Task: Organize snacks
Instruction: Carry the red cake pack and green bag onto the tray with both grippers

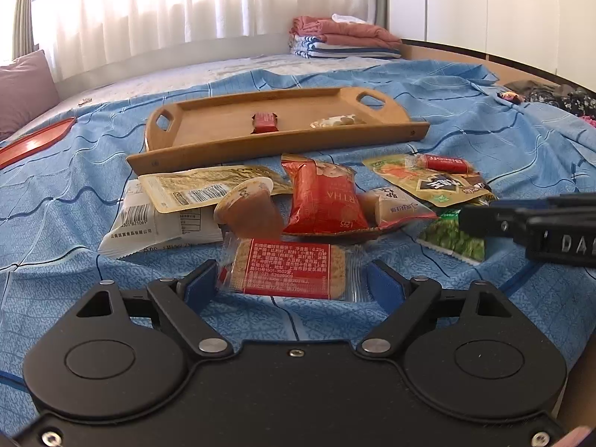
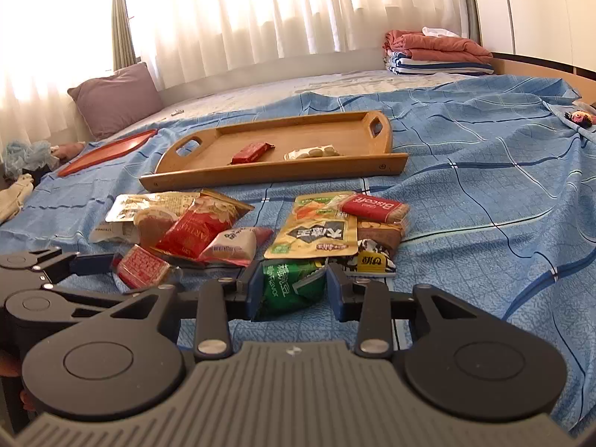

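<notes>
Left gripper (image 1: 292,285) spread around red-label biscuit pack (image 1: 286,272), right gripper (image 2: 292,290) pinching green snack bag (image 2: 288,288), both at near edge of snack pile on wrinkled blue bedsheet (image 2: 484,205), wooden tray (image 1: 208,149) with two snacks beyond, folded blankets (image 2: 436,54) and bright curtained window (image 2: 279,11) behind.

Left gripper (image 1: 292,279): black linkage, blue pads, silver screws, round discs.
Right gripper (image 2: 292,290): grey ribbed body, black arms, blue pads.
</notes>
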`<state>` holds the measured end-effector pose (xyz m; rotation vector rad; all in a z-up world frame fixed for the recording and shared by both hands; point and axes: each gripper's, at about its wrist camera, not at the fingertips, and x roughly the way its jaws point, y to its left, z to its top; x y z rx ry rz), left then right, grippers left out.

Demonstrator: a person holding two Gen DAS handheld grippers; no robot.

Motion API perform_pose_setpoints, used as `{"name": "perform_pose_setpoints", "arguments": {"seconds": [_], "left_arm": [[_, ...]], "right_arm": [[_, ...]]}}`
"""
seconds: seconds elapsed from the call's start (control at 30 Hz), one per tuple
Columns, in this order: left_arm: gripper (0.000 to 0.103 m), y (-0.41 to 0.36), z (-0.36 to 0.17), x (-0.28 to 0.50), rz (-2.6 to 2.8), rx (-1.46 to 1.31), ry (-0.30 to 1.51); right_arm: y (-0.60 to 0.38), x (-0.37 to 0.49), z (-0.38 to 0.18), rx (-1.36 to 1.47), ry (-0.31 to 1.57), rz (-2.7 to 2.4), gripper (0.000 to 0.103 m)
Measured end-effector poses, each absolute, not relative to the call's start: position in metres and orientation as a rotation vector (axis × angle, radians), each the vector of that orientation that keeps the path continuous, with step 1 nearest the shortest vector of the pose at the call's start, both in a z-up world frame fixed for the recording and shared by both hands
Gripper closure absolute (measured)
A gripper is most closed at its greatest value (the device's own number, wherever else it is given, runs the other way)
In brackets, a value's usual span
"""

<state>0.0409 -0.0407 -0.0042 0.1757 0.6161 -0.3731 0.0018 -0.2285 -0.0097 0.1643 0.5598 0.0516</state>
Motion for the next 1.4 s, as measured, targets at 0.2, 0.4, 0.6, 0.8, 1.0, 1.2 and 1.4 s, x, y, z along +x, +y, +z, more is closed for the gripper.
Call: {"name": "perform_pose_setpoints", "arguments": {"seconds": [0.2, 0.4, 0.6, 0.8, 1.0, 1.2, 1.4], "left_arm": [[0.036, -0.038, 0.002, 0.037, -0.384, 0.156, 0.623], [0.036, -0.035, 0.010, 0.032, -0.384, 0.140, 0.618], [0.037, -0.031, 0.029, 0.030, -0.376, 0.119, 0.580], [0.037, -0.028, 0.050, 0.035, -0.362, 0.089, 0.556], [0.037, -0.025, 0.069, 0.053, -0.338, 0.071, 0.520], [0.037, -0.021, 0.090, 0.098, -0.327, 0.061, 0.525], [0.037, -0.020, 0.107, 0.165, -0.316, 0.013, 0.596]], "right_arm": [[-0.215, 0.002, -0.018, 0.057, 0.561, 0.060, 0.038], [-0.206, 0.009, -0.020, -0.010, 0.572, 0.069, 0.047], [-0.210, 0.001, -0.013, 0.049, 0.583, 0.085, 0.053], [-0.214, -0.016, 0.006, 0.091, 0.541, 0.106, 0.054], [-0.226, -0.010, 0.029, 0.097, 0.473, 0.072, 0.054], [-0.252, 0.026, 0.045, 0.158, 0.478, 0.041, 0.054], [-0.279, 0.089, 0.058, 0.211, 0.544, 0.036, 0.053]]}}
